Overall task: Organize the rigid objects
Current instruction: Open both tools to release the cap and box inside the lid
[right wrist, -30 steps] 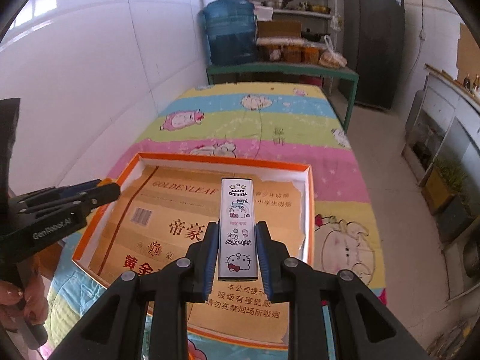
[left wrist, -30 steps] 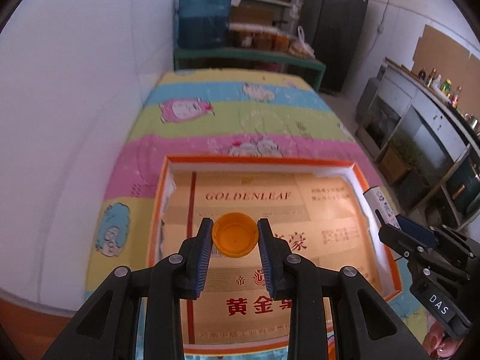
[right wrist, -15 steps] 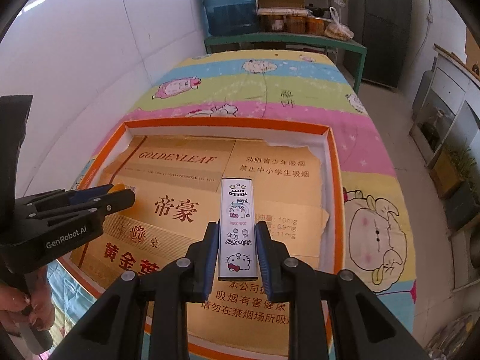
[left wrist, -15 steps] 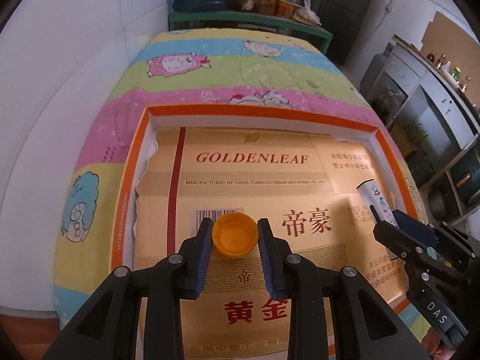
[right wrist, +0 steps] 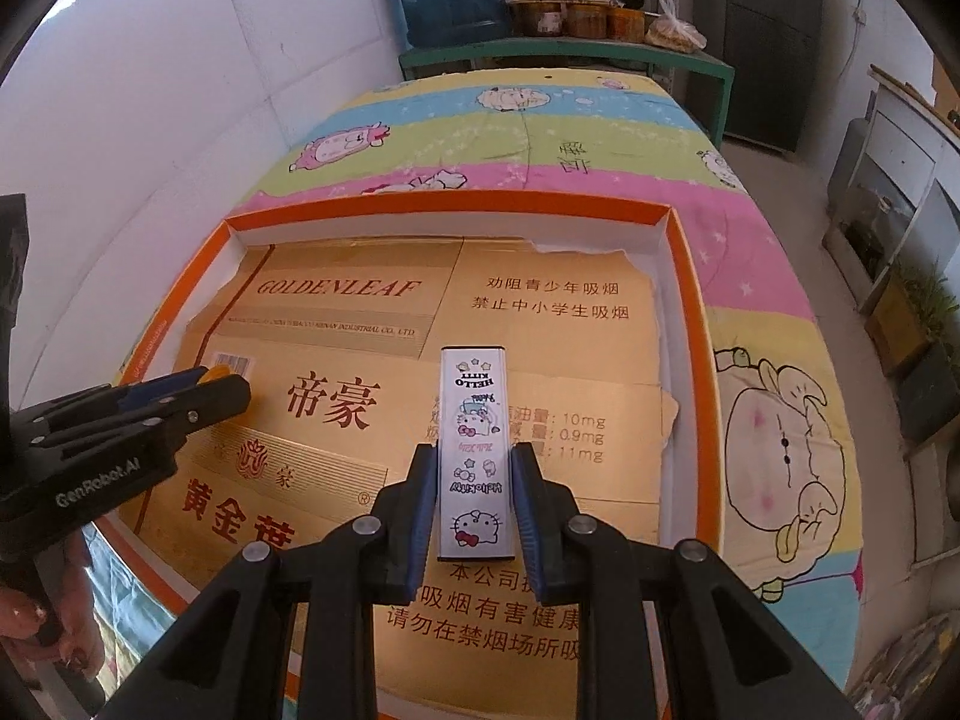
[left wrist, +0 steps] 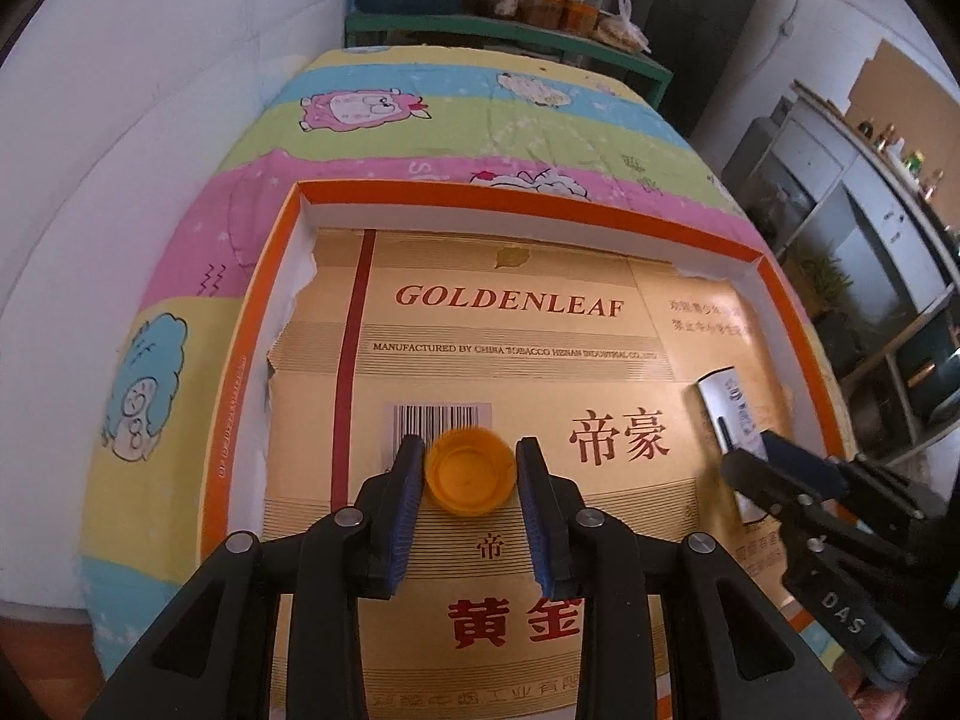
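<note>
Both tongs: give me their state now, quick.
Left tongs: just opened, pads clear of the orange cap lying between them.
Right tongs: shut on the white cartoon box.

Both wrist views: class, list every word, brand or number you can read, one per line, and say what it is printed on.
"GOLDENLEAF", "帝豪", "黄金": gold cardboard sheet lining the orange tray.
"10mg", "0.9mg", "11mg": same sheet.
"HELLO KITTY", upside down: white box in the right gripper.
"GenRobot.AI": left gripper body.
"DAS": right gripper body.
Barcode digits: too small to read.
</note>
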### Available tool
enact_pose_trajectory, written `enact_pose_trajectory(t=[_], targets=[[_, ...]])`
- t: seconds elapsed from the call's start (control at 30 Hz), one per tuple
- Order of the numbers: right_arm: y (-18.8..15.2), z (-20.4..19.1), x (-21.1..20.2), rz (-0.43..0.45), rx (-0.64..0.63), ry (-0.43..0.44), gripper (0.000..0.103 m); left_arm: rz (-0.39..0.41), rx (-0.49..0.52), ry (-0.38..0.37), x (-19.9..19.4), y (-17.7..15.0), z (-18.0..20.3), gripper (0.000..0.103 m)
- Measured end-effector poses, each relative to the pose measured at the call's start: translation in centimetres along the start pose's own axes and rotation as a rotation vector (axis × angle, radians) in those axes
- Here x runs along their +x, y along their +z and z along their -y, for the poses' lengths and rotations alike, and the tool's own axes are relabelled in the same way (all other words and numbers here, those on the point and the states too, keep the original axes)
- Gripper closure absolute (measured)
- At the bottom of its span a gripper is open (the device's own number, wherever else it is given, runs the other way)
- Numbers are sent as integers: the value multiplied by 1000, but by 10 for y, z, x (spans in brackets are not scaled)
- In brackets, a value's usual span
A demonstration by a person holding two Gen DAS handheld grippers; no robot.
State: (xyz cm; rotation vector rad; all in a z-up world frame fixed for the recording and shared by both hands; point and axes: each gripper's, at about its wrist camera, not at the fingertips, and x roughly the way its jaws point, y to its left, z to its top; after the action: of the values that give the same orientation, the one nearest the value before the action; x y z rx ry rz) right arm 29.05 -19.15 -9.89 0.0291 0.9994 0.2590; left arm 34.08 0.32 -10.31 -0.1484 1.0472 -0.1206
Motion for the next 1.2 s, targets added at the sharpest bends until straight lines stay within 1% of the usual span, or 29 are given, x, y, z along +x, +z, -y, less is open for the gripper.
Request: enact_pose_trajectory(t=[0.1, 0.13, 0.2, 0.23, 0.27, 0.33, 0.5, 0.67, 0.9, 1.03, 1.2], targets=[[0, 2, 0, 7, 11, 8, 77, 9, -12, -52, -1, -1, -5, 61], [0, 3, 0, 7, 15, 12, 77, 12, -15, -66, -1, -2, -6, 60], [0, 4, 0, 7, 25, 21, 76, 17, -14, -76, -2, -3, -6, 58], [0, 4, -1, 7, 26, 24, 74, 17, -13, -74, -2, -3, -6, 58], [-1, 3, -1, 9, 27, 26, 69, 18, -5, -59, -2, -4, -4, 57], [-2, 3, -3, 13, 27, 24, 64, 24, 5, -40, -4, -6, -1, 57], [-6, -3, -12, 39, 10, 12, 64, 52, -6, -37, -11, -11, -1, 57], [-9, -8, -23, 63, -3, 3, 64, 109, 7, -5, -25, -16, 1, 57], [-17, -7, -40, 82, 22, 14, 64, 181, 18, -6, -53, -24, 6, 57], [-23, -8, -51, 102, 25, 10, 64, 204, 60, 8, -67, -32, 14, 57], [-29, -10, -64, 120, 32, 5, 64, 238, 121, 53, -87, -45, 27, 57]])
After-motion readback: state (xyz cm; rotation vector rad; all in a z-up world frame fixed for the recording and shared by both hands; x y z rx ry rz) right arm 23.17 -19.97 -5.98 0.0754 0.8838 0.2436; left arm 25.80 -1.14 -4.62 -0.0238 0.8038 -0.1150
